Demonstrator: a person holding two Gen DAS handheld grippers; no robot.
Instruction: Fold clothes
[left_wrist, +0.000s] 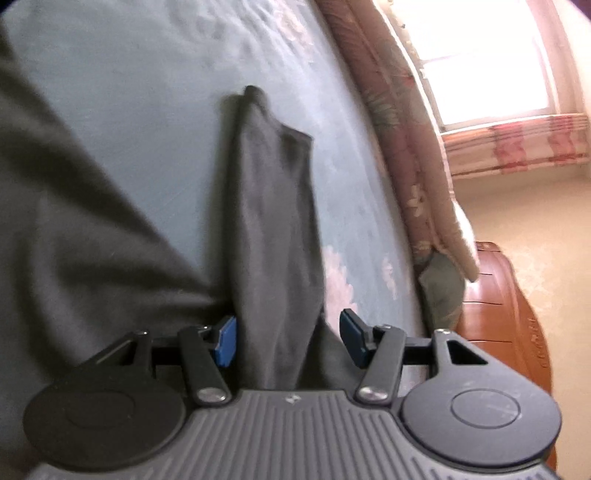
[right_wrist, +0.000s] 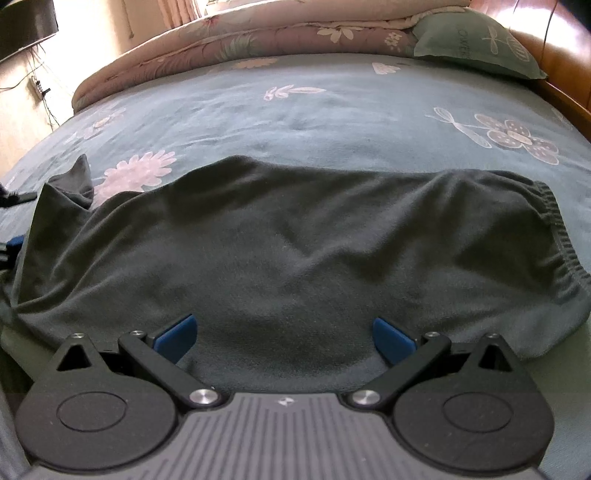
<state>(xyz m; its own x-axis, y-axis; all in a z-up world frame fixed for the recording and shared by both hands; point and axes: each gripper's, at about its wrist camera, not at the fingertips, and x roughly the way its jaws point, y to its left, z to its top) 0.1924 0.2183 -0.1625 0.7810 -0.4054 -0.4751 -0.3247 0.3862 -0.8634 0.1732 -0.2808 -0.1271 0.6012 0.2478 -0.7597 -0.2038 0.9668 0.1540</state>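
Dark grey trousers lie spread across the bed, with the elastic waistband at the right. My right gripper hovers open at the trousers' near edge, and the cloth lies between and under its blue pads. In the left wrist view, a trouser leg runs as a narrow strip away over the sheet. My left gripper is open around the near end of that strip; its left pad sits against the cloth and the right pad stands apart. A blue pad of the left gripper shows at the right wrist view's left edge.
The bed has a blue-grey floral sheet. A folded pink floral quilt and a green pillow lie along its far side. A wooden headboard stands at one end. A bright window and wall cables lie beyond.
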